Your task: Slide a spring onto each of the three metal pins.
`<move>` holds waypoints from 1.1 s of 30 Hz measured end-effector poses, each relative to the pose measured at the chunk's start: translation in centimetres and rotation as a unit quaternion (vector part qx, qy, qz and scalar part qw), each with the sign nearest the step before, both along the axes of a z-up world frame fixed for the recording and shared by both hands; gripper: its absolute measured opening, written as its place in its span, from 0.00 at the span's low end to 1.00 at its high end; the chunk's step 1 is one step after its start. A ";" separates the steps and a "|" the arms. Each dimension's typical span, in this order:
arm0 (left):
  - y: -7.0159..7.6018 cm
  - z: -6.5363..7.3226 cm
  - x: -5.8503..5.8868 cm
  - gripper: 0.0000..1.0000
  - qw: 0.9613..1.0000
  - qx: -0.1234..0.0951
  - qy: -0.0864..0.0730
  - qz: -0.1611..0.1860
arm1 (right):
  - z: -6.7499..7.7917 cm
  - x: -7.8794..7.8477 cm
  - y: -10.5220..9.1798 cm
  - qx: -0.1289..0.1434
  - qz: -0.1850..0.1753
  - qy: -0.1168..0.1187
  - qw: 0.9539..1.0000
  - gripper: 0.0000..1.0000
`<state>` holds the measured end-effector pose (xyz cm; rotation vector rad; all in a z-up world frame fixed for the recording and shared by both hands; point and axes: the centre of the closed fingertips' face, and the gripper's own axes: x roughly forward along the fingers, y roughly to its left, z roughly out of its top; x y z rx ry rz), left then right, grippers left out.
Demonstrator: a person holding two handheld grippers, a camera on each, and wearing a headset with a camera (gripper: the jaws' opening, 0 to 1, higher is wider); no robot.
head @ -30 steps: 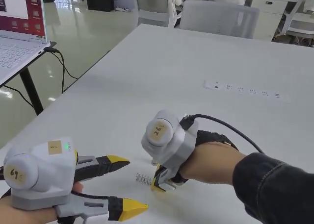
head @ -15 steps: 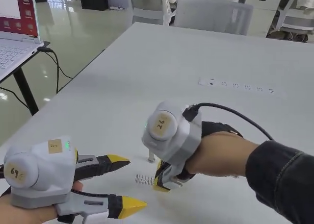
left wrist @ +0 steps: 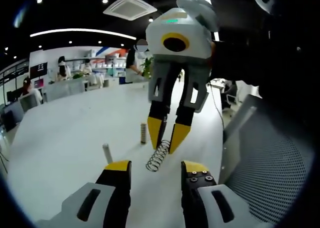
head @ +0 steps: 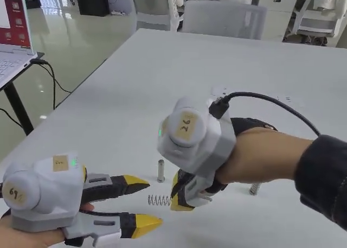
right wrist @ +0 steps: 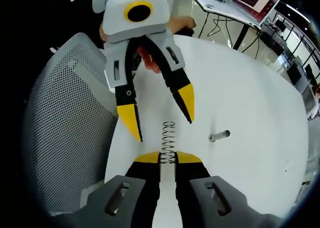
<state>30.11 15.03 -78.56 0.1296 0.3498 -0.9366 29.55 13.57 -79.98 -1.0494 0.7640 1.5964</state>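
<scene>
The right claw [head: 177, 200] is pinched almost shut on 1 end of a spring [head: 159, 199], low over the desk [head: 217, 69]. In the right gripper view the spring runs straight out from between the jaw tips, along the claw's own line. Its free end points at the left claw [head: 142, 202]. That claw hangs wide open and empty, its 2 yellow tips flanking the spring's line near the free end without touching it.

The pin [head: 161, 171] stands upright on the desk just beyond the spring in the head view, beside it but apart, close to the right claw's tips. So the spring's long axis lies about flat, crosswise to the pin's upright axis. The right claw is the nearer one and has the grip. I judge the next move needs the free end swung over the pin's top and the coil lined up with it. A 2nd spring [head: 254, 189] sits past the right wrist; whether a pin is inside it I cannot tell.
</scene>
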 end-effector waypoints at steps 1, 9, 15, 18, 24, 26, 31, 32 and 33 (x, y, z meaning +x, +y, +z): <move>-0.1 0.0 -0.1 0.31 1.000 0.001 -0.001 -0.004 | 0.1 -0.1 0.0 0.001 0.004 -0.001 1.000 0.07; -0.6 0.3 -0.4 0.20 1.000 0.003 -0.004 -0.025 | 0.7 -0.7 -0.2 0.004 0.024 0.000 1.000 0.07; -1.0 0.5 -0.7 0.10 0.999 0.005 -0.008 -0.040 | 0.8 -1.0 -0.4 0.002 0.036 0.001 0.999 0.07; -1.2 0.5 -1.0 0.05 0.999 0.007 -0.011 -0.048 | 0.8 -1.2 -0.6 -0.001 0.043 0.003 0.999 0.07; -1.7 0.6 -1.5 0.04 0.998 0.010 -0.013 -0.060 | 0.7 -1.5 -0.8 -0.005 0.051 0.005 0.999 0.07; -1.7 0.6 -1.5 0.03 0.998 0.010 -0.014 -0.061 | 0.7 -1.5 -0.8 -0.005 0.052 0.005 0.999 0.08; -1.8 0.7 -1.6 0.03 0.998 0.010 -0.014 -0.065 | 0.8 -1.6 -0.8 -0.004 0.055 0.008 0.998 0.08; -1.8 0.7 -1.7 0.03 0.998 0.010 -0.014 -0.067 | 0.7 -1.6 -0.9 -0.004 0.056 0.010 0.998 0.08; -1.9 0.7 -1.7 0.03 0.998 0.011 -0.015 -0.068 | 0.7 -1.6 -0.9 -0.004 0.056 0.011 0.998 0.08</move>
